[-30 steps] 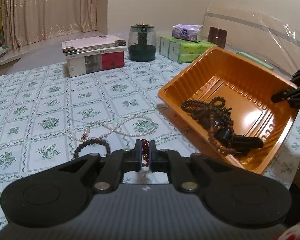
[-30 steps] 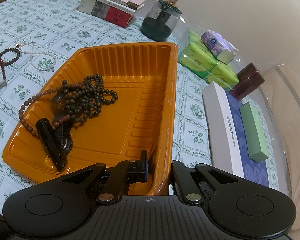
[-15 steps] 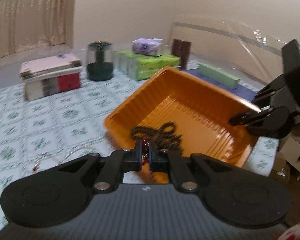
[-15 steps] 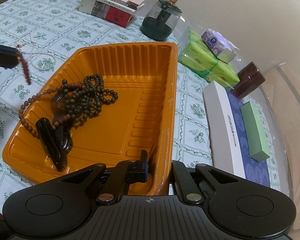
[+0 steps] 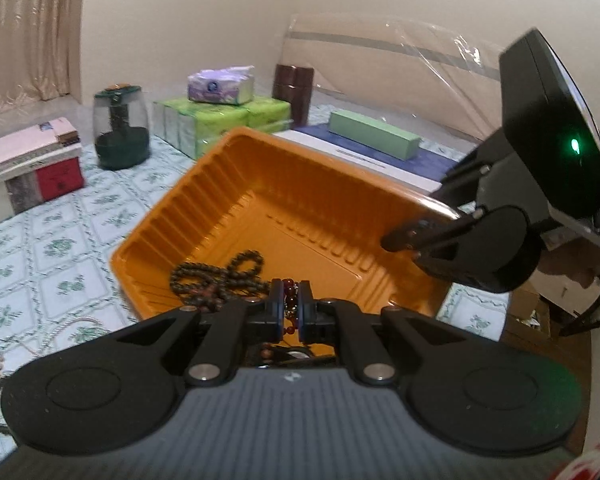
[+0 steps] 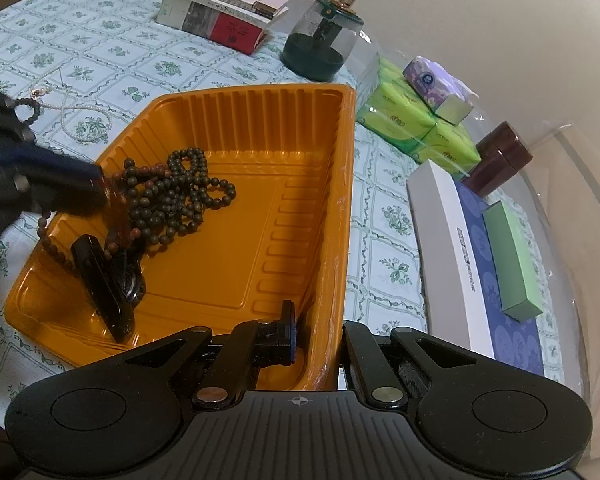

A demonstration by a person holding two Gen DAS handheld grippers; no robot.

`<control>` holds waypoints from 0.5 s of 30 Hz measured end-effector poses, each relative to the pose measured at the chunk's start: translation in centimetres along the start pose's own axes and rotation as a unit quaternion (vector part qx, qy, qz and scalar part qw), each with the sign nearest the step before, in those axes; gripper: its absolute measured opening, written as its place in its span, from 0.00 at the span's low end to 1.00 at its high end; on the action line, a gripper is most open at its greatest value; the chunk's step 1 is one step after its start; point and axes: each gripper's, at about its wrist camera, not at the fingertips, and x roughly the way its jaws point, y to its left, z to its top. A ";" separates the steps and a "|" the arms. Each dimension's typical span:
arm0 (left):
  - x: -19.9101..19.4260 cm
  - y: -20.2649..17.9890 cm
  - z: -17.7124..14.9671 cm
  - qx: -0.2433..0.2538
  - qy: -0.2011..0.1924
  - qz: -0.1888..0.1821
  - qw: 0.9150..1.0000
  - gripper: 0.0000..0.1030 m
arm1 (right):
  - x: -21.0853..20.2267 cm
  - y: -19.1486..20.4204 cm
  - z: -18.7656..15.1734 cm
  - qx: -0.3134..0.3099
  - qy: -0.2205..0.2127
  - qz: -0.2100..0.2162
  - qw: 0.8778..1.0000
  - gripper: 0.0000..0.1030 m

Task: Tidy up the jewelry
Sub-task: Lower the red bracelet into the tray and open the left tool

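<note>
My left gripper (image 5: 288,308) is shut on a dark red bead bracelet (image 5: 290,307) and holds it above the near-left edge of the orange tray (image 5: 340,184); it shows blurred in the right wrist view (image 6: 96,184). My right gripper (image 6: 316,336) is shut on the tray's rim (image 6: 340,280), one finger inside and one outside. Dark bead strings (image 6: 180,196) and a black clip (image 6: 104,284) lie in the tray. A pearl necklace (image 6: 80,108) and a dark bead bracelet (image 6: 30,110) lie on the tablecloth to the left.
A stack of books (image 6: 220,12), a dark green jar (image 6: 320,50), green tissue packs (image 6: 416,128), a brown canister (image 6: 500,160) and a white-and-blue box with a green box (image 6: 512,256) on it stand around the tray.
My left gripper has lifted the red bracelet off the cloth and carried it right, over the tray's edge. The right gripper has kept its hold on the tray rim.
</note>
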 end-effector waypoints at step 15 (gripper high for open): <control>1.1 -0.2 -0.1 -0.003 0.007 -0.008 1.000 0.18 | 0.1 -0.1 0.0 0.002 0.000 0.003 1.000 0.05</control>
